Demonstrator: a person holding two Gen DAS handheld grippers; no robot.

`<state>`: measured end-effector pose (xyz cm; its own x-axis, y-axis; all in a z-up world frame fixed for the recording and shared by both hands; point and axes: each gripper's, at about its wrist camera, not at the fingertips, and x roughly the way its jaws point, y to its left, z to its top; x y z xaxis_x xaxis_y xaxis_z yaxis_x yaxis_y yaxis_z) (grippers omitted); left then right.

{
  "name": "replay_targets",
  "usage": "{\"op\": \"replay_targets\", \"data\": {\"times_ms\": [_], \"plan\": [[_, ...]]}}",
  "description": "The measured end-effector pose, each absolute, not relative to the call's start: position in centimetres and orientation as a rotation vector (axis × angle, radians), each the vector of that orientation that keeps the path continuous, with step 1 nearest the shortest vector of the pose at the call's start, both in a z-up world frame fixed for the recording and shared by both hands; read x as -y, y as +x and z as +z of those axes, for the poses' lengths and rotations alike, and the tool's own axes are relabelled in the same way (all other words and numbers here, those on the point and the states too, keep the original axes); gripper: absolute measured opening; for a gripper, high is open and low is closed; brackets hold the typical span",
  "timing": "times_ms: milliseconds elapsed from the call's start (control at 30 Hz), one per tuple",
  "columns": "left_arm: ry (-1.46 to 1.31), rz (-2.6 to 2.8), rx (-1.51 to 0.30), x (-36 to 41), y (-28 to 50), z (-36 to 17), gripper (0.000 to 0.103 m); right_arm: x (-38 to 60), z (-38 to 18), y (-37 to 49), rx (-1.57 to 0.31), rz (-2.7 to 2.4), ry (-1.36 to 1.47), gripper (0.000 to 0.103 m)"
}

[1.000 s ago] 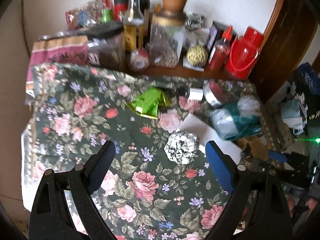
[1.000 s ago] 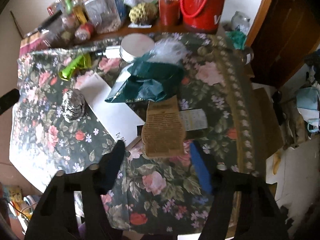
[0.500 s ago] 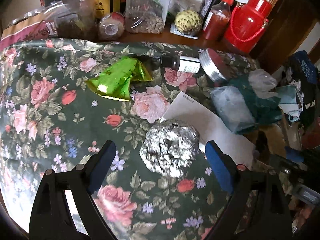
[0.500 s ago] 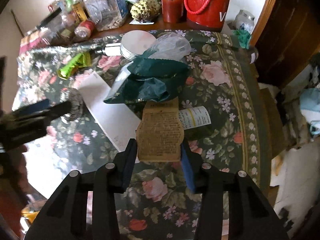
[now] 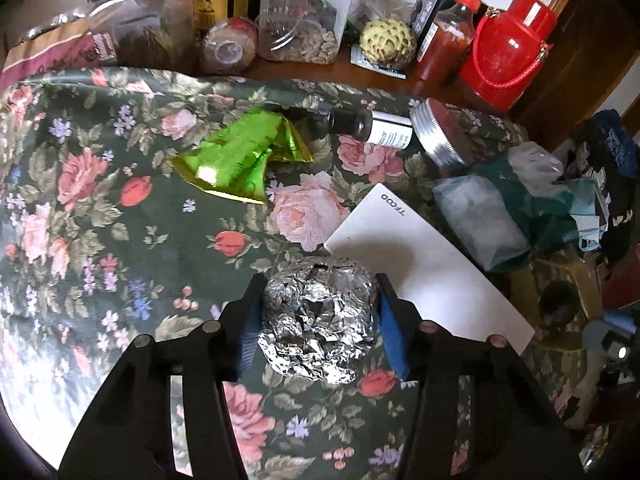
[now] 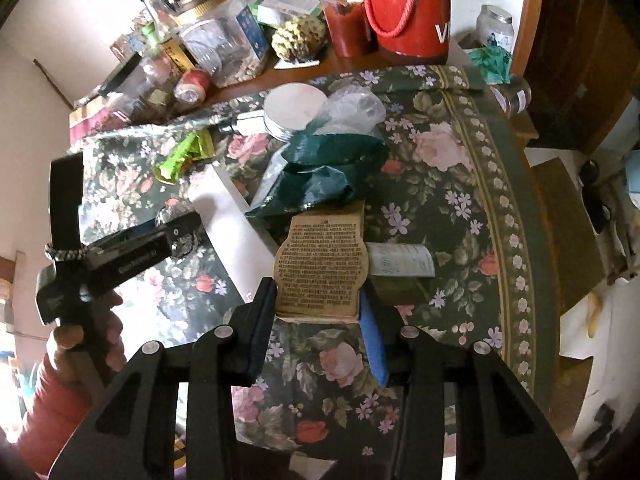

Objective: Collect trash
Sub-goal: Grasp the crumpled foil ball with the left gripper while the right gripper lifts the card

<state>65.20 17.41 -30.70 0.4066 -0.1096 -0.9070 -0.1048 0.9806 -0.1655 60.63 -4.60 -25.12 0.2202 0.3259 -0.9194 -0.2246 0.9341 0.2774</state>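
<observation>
My left gripper has its fingers clenched on the foil ball on the desk. My right gripper pinches the brown paper label, near the green bag.

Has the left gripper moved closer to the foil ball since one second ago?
Yes. The left gripper went forward across the flowered tablecloth; its jaws now flank the foil ball, which lay well ahead before.

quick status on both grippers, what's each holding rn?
Left gripper: closed on the foil ball, ball on the floral tablecloth.
Right gripper: closed on the brown printed paper.
</observation>
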Motion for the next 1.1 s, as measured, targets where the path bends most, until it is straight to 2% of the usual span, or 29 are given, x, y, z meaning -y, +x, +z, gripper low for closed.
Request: {"op": "replay_targets", "data": {"times_ms": [533,1100], "plan": [[-0.186,0.055,-0.974,-17.7,60.9,-21.1,0.052,3.8,-20.9,60.1,-1.199,0.500,0.103,0.037],[-0.187,0.104,-0.778,-10.5,54.0,-12.9,0.052,8.6,-13.5,56.7,-0.980,0.580,0.038,0.037]]}}
